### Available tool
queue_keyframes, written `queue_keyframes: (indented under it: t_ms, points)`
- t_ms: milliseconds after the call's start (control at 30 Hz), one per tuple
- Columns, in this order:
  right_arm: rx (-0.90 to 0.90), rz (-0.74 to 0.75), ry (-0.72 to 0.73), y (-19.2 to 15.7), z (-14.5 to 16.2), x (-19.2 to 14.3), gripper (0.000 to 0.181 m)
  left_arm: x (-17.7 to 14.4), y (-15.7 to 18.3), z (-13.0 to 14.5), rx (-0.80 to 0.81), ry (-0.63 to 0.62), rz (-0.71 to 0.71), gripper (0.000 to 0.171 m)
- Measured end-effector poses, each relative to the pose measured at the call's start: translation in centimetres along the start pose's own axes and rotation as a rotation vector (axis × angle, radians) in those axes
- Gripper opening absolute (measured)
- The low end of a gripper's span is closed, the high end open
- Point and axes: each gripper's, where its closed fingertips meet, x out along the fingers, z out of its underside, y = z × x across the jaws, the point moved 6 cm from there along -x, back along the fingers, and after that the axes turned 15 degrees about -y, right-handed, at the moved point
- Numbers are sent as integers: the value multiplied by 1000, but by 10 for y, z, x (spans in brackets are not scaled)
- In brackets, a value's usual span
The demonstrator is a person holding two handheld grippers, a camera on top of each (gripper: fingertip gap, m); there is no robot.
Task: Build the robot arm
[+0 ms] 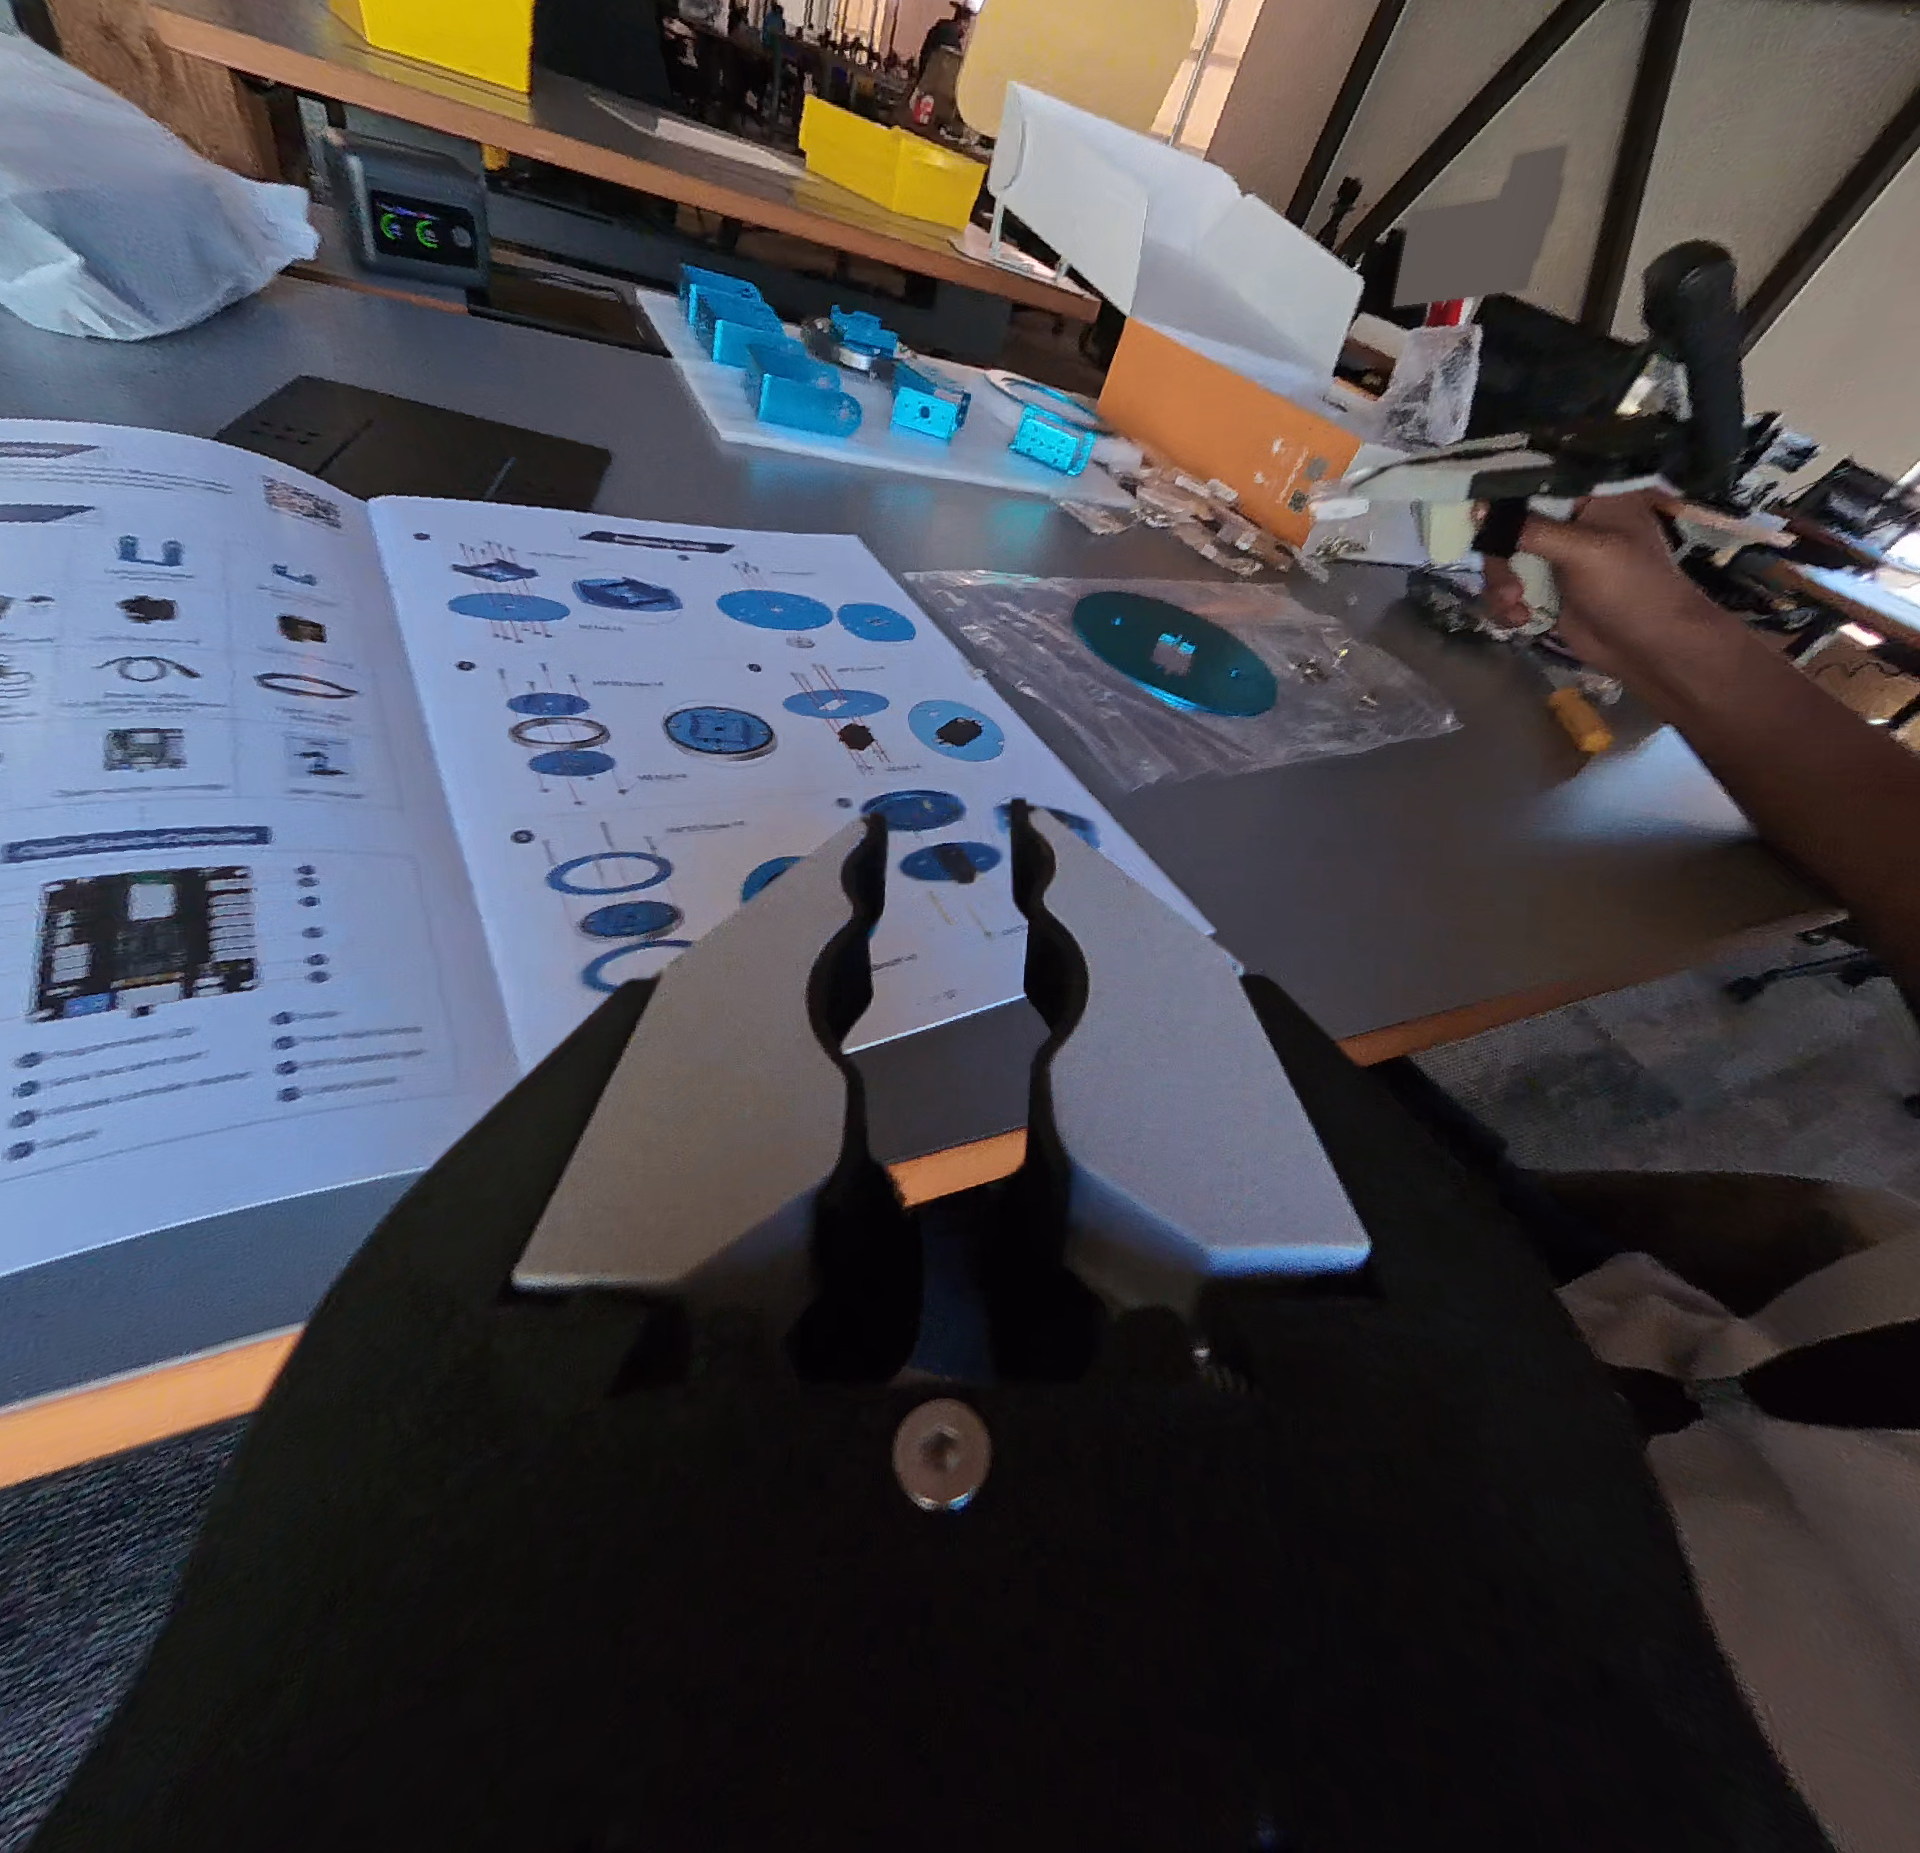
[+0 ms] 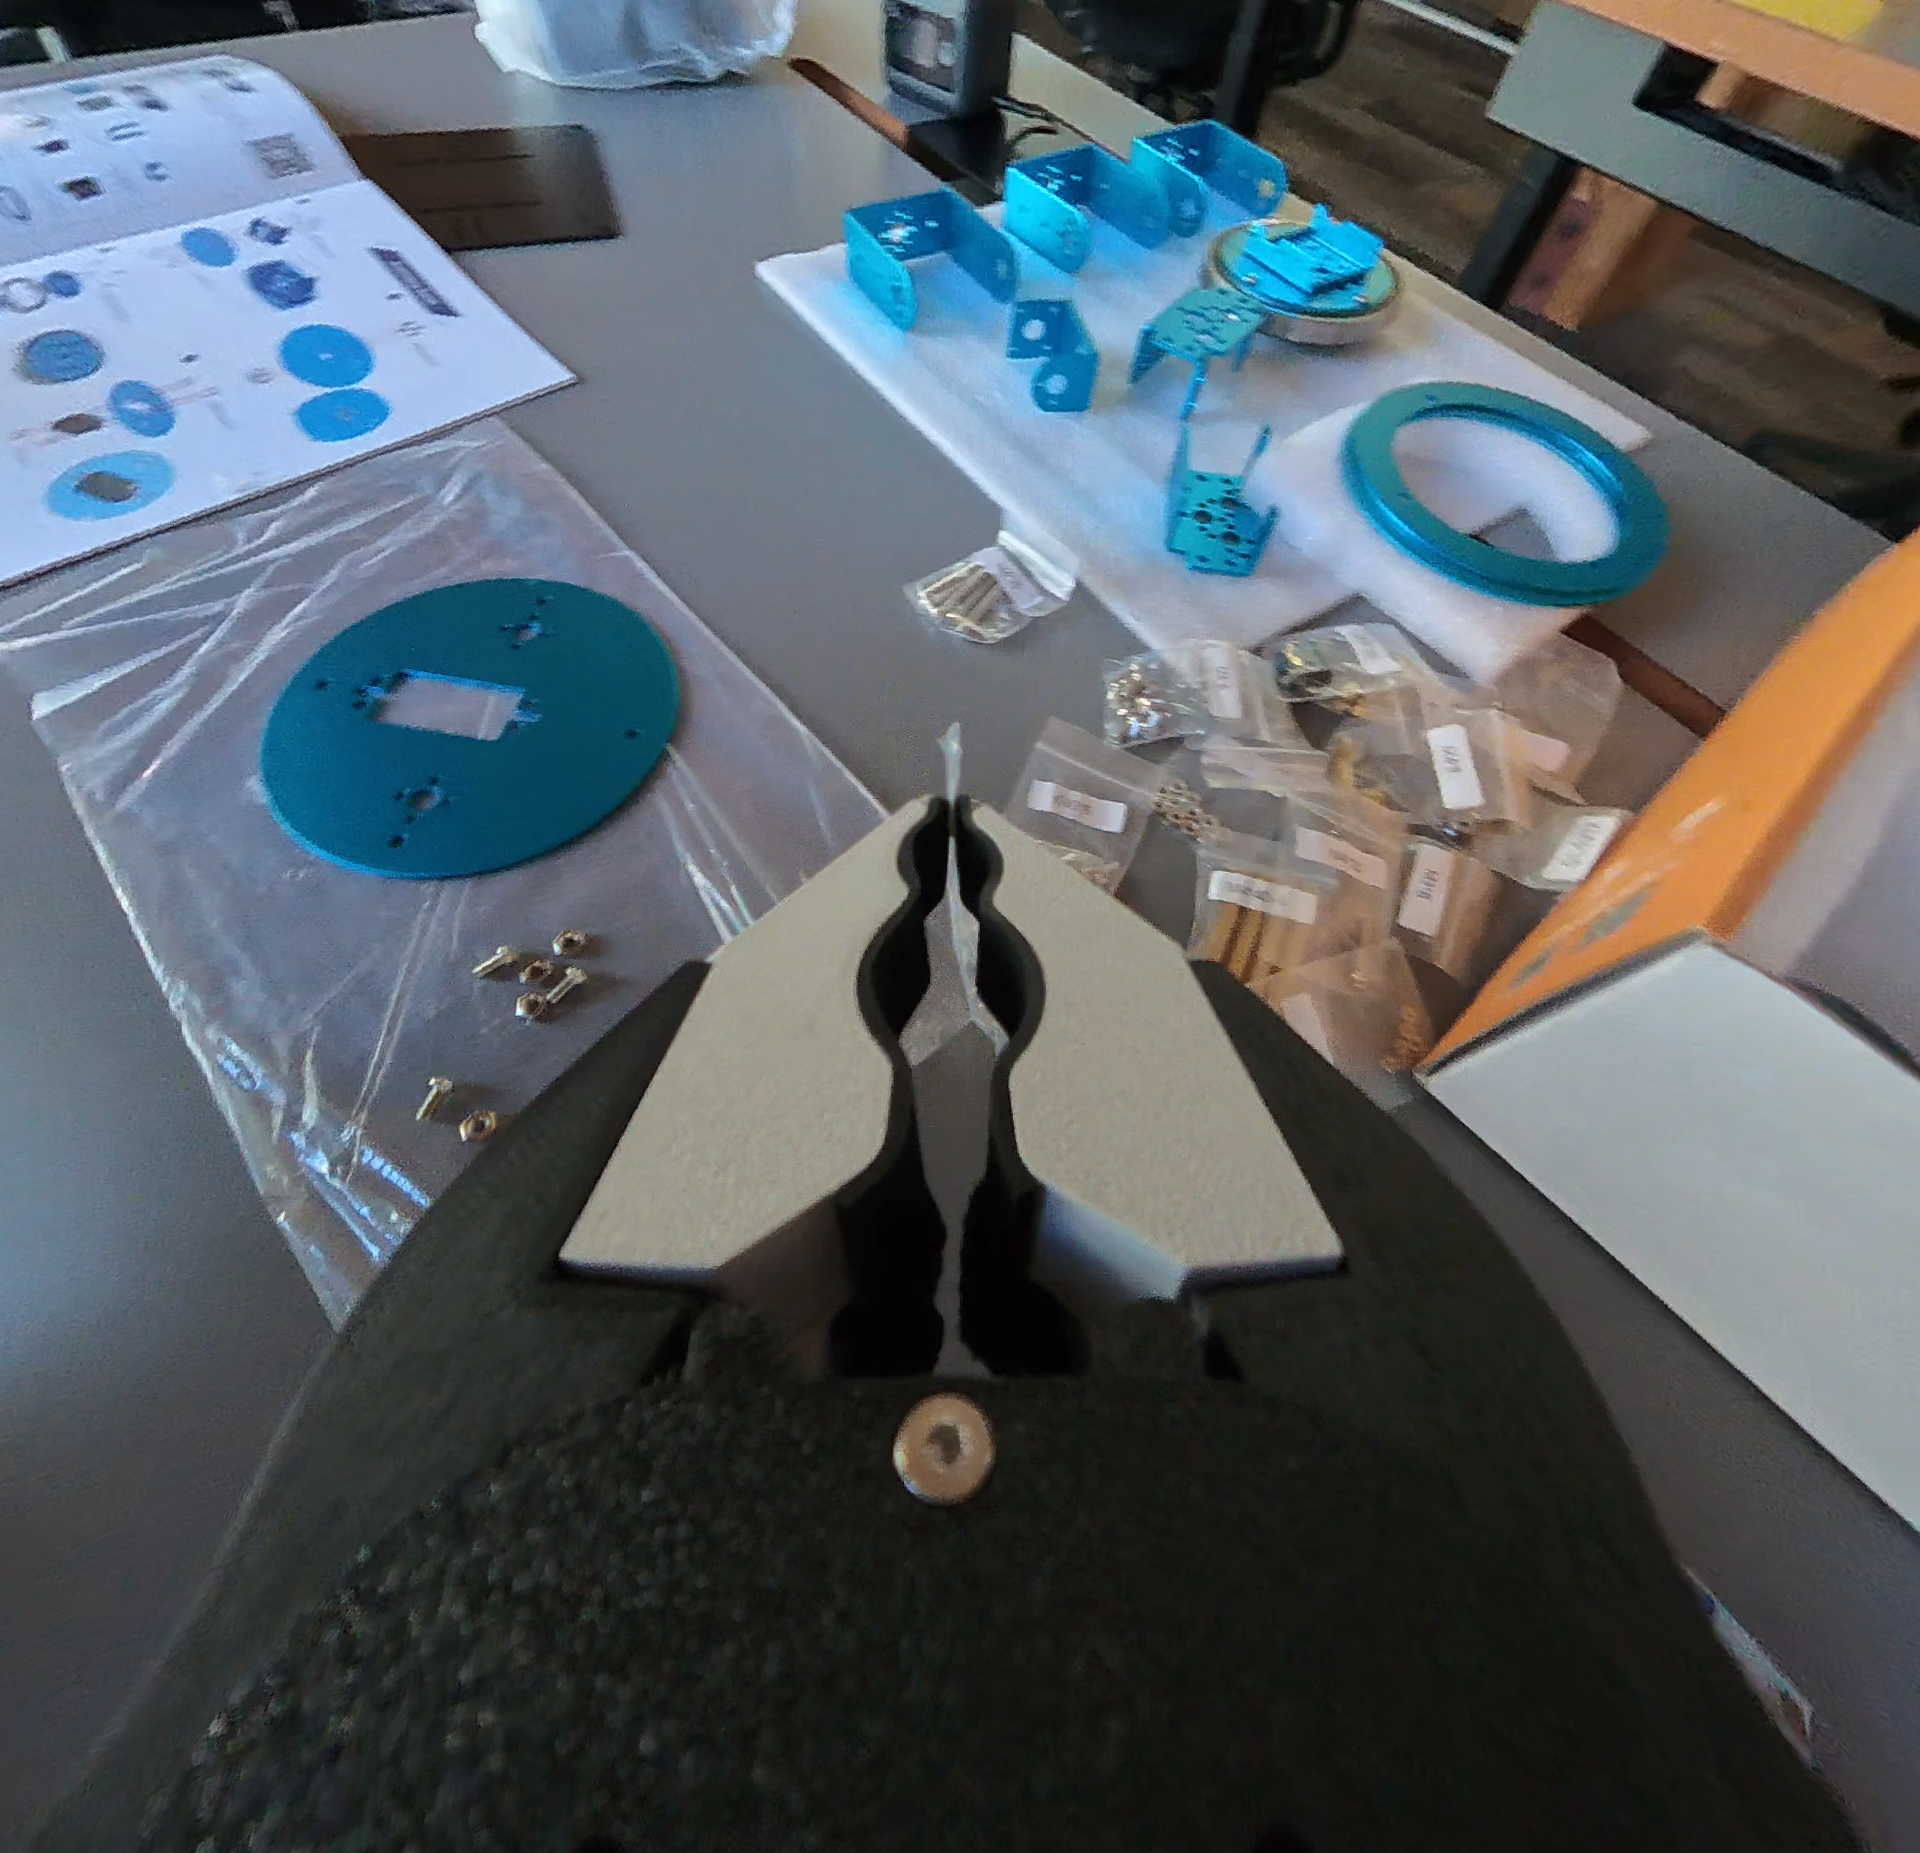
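The small clear plastic bag (image 2: 951, 930) is pinched between the closed fingers of the right gripper (image 2: 951, 811), above the grey table (image 2: 727, 453), near the pile of small labelled bags (image 2: 1351, 827) and right of the blue round plate (image 2: 468, 728). It looks thin, light and limp, probably slippery; the edge is the best place to hold. The left gripper (image 1: 948, 816) is narrowly open and empty, over the open manual (image 1: 623, 712), left of the plate.

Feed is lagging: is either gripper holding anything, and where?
Right gripper pinches a small clear plastic bag by its top edge. Left gripper is open, empty.
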Motion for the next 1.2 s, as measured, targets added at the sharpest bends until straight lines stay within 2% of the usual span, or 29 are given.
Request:
queue_keyframes:
  t_ms: [100, 167, 300, 400, 467, 533, 600, 633, 700, 767, 833, 1000, 1067, 1200]
  points:
    - [69, -53, -48, 3, -3, 3, 0, -7, -10, 5, 66, -20, -110, 23]
    - [92, -56, -128, 7, -7, 10, 0, -9, -9, 6, 110, -30, -129, 22]
    - [67, 61, -194, 26, -33, 27, 0, -2, 2, 6, 133, -20, -91, 23]
    - [170, 59, -264, 55, -41, 51, 0, 7, 8, 11, 128, -26, -55, 22]
    - [184, 167, -313, 78, -40, 62, 0, 11, 11, 14, 105, -35, -22, 22]
    - [119, 372, -389, 96, -35, 64, 0, 11, 13, 15, 78, -35, 0, 22]
    - [118, 424, -403, 97, -32, 65, 0, 9, 12, 15, 60, -32, -5, 22]
    - [157, 401, -413, 93, -29, 65, 3, 8, 10, 14, 50, -38, -13, 23]
    - [197, 338, -484, 80, -19, 64, 26, 8, 7, 15, 25, -78, -30, 23]
    - [200, 307, -457, 66, -15, 54, 32, 9, 4, 14, 8, -99, -47, 23]
    - [244, 215, -382, 52, -12, 37, 36, 10, 4, 12, 7, -88, -44, 22]
    - [319, -36, -136, 8, 1, -31, 46, 23, 6, 4, 17, -98, -11, 23]
    - [328, -37, -33, -11, 18, -62, 45, 28, 6, -3, 31, -103, -13, 22]
    - [358, 113, 70, -45, 69, -119, 38, 43, 7, -22, 55, -120, -16, 22]
